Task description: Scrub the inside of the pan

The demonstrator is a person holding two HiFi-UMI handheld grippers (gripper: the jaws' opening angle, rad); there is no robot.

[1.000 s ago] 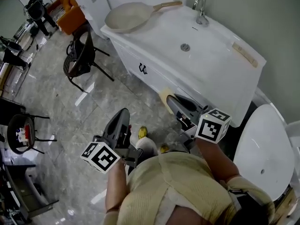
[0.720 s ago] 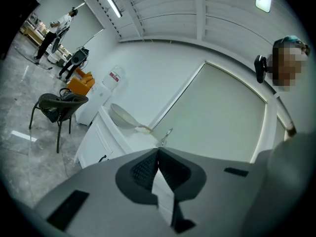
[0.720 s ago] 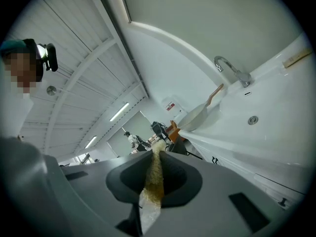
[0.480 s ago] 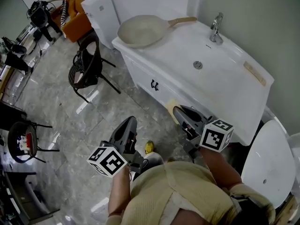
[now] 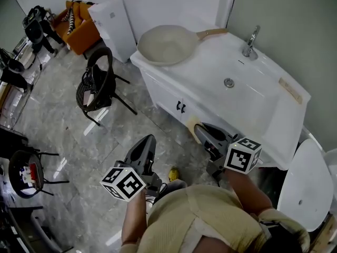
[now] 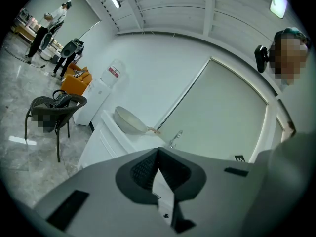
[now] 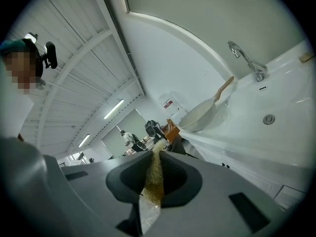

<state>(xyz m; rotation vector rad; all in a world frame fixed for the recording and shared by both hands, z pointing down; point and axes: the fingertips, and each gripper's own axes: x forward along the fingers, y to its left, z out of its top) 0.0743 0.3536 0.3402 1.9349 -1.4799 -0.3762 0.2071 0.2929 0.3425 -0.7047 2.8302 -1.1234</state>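
Note:
A cream pan (image 5: pixel 169 45) with a wooden handle lies on the left end of the white sink cabinet (image 5: pixel 210 96), its inside facing up. It also shows in the left gripper view as the pan (image 6: pixel 129 121) and in the right gripper view as the pan (image 7: pixel 202 115). Both grippers hang in the air in front of the cabinet, well short of the pan. My right gripper (image 5: pixel 201 127) (image 7: pixel 157 151) is shut on a yellowish scrub sponge (image 7: pixel 154 176). The left gripper (image 5: pixel 149 139) (image 6: pixel 158 152) is shut with nothing in it.
The basin holds a drain (image 5: pixel 229 82) and a faucet (image 5: pixel 249 44); a wooden stick (image 5: pixel 291 90) lies on its right rim. A black chair (image 5: pixel 97 83) and a white unit (image 5: pixel 113 17) stand left of the cabinet, and a toilet (image 5: pixel 308 178) stands to its right.
The cabinet and pan have slid down and right in the head view. Both grippers sit slightly lower in the picture and stay shut, the right one still on the sponge.

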